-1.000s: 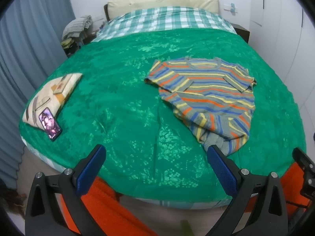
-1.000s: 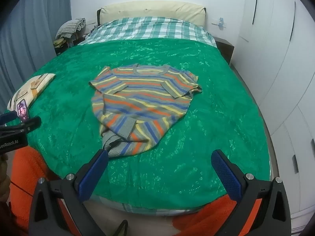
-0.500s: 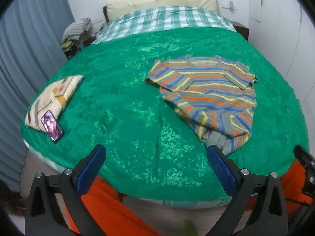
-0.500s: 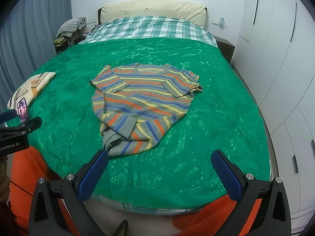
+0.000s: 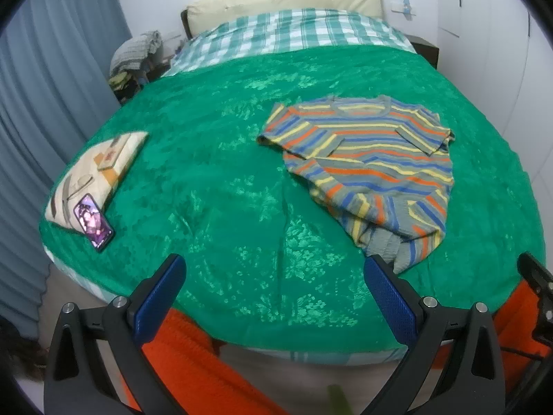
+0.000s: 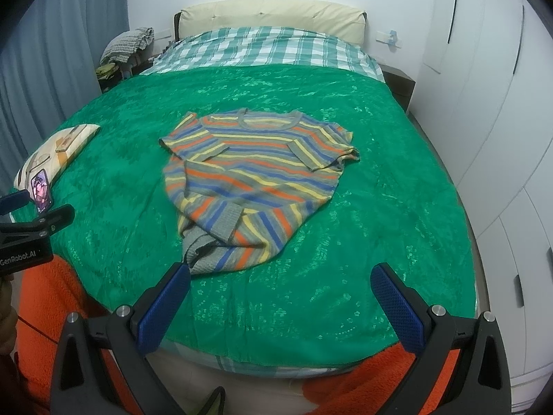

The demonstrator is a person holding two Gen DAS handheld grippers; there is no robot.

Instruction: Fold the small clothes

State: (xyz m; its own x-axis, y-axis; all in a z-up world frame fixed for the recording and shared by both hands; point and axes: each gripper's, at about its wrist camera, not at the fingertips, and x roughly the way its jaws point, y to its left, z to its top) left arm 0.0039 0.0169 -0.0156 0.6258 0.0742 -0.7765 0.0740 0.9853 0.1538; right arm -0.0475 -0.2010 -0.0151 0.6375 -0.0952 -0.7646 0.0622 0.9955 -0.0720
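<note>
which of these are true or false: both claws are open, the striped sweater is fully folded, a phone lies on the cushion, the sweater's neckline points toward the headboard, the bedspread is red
1. Both claws are open: true. The left claw and the right claw each show two blue pads spread wide with nothing between them.
2. The striped sweater is fully folded: false. Its sleeves are tucked in, but the lower end lies bunched.
3. A phone lies on the cushion: true, at its near end.
4. The neckline points toward the headboard: true.
5. The bedspread is red: false. It is green.
</note>
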